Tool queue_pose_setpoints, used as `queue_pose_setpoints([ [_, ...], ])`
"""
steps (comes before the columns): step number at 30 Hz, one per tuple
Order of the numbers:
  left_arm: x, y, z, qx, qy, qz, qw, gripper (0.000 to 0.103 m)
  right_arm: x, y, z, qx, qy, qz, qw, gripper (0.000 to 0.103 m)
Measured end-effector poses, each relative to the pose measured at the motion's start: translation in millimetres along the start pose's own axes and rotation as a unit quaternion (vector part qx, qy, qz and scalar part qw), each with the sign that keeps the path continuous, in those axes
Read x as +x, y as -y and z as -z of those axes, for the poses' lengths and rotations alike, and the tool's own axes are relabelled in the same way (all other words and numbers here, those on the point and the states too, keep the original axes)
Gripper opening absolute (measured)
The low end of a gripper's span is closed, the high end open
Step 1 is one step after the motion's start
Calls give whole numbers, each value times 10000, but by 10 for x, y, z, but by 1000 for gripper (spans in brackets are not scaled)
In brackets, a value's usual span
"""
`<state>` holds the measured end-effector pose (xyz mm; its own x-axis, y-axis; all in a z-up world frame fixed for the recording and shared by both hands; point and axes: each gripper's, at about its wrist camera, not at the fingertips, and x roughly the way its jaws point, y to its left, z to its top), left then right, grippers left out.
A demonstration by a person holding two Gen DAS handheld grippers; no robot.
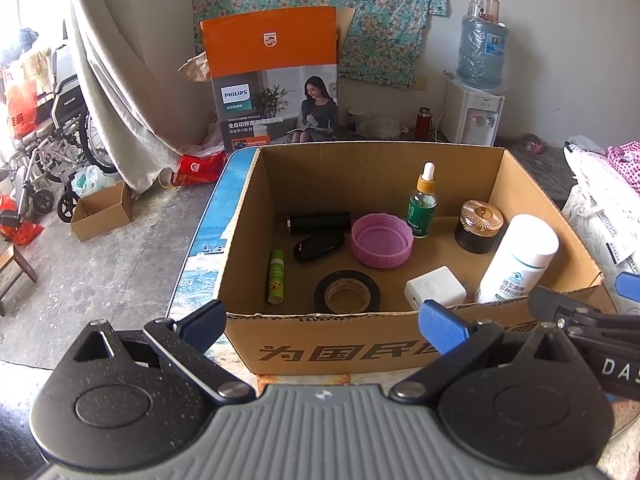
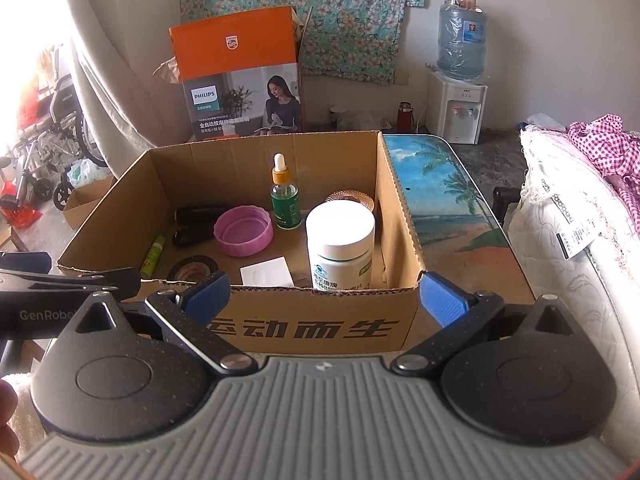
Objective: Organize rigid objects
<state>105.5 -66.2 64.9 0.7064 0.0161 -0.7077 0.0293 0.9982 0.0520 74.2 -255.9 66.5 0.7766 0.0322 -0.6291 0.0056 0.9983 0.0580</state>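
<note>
An open cardboard box (image 1: 332, 344) (image 2: 308, 328) stands on a table. Inside are a white pill bottle (image 1: 516, 260) (image 2: 340, 248), a green dropper bottle (image 1: 422, 204) (image 2: 285, 200), a pink lid (image 1: 382, 240) (image 2: 243, 230), a black tape roll (image 1: 347, 293) (image 2: 192, 268), a white square adapter (image 1: 435, 290) (image 2: 267, 271), a green lip balm (image 1: 276, 276) (image 2: 153, 256), two black cylinders (image 1: 318, 222) and a dark jar with a copper lid (image 1: 479, 224). My left gripper (image 1: 324, 326) is open and empty before the box's near wall. My right gripper (image 2: 324, 300) is open and empty there too.
The table (image 2: 448, 208) has a beach picture on its top. A Philips carton (image 1: 276, 80) stands behind the box. A water dispenser (image 1: 476, 112) is at the back right, a wheelchair (image 1: 52, 136) at the left, bedding (image 2: 568, 220) at the right.
</note>
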Motion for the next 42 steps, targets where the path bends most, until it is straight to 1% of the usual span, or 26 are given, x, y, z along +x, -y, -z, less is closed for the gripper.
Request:
queue_pose_setpoints([
  [42,-47,-33,-35,38,38,-53,10000,103,2,-9,-36,-19,9,21,10000,102],
])
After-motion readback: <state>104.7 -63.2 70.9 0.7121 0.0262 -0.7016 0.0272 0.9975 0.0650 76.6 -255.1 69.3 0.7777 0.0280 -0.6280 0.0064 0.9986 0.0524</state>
